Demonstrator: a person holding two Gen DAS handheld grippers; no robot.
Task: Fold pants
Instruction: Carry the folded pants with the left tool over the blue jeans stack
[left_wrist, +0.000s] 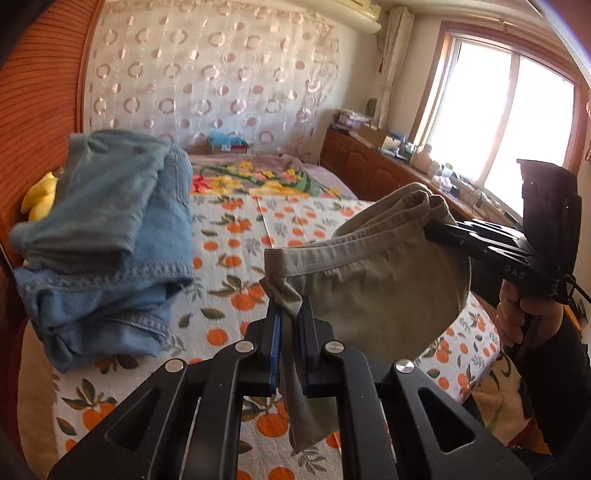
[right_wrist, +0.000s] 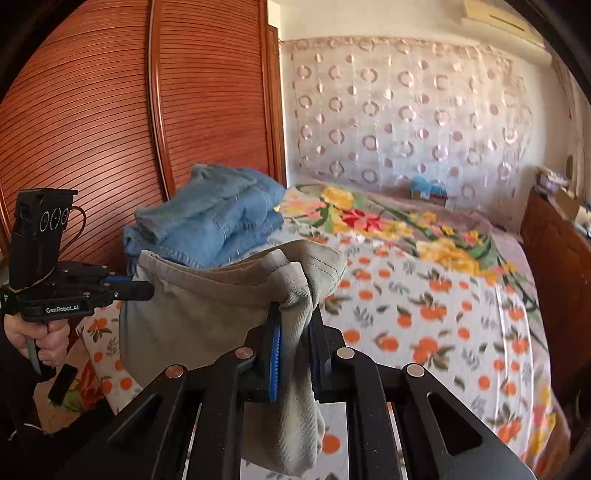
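pants (left_wrist: 369, 295): khaki; held off the bed, centre right of the left-wrist frame; hem band slung between the two grippers, body sagging below
left gripper (left_wrist: 291, 314): bottom centre of its own frame; clenched on one bunched corner of the pants, a tail of cloth hanging through the jaws
right gripper (right_wrist: 295, 332): bottom centre of its own frame; clamped on the other corner, cloth draped over the blue pad (right_wrist: 275, 354)
jeans (left_wrist: 107, 229): blue pile, left of frame, on the bed; apart from the pants
bed (left_wrist: 229, 258): orange-print cover; bare patch in mid-frame, beside the jeans
step, judged: raising the pants clear to spread them
method, judged: keep both grips firm; draw the grippers apart until the band runs taut; hold them level so the cloth hangs even; lower onto the bare patch, clear of the jeans
risk, judged: bunched corners may slip; a slack band folds crooked
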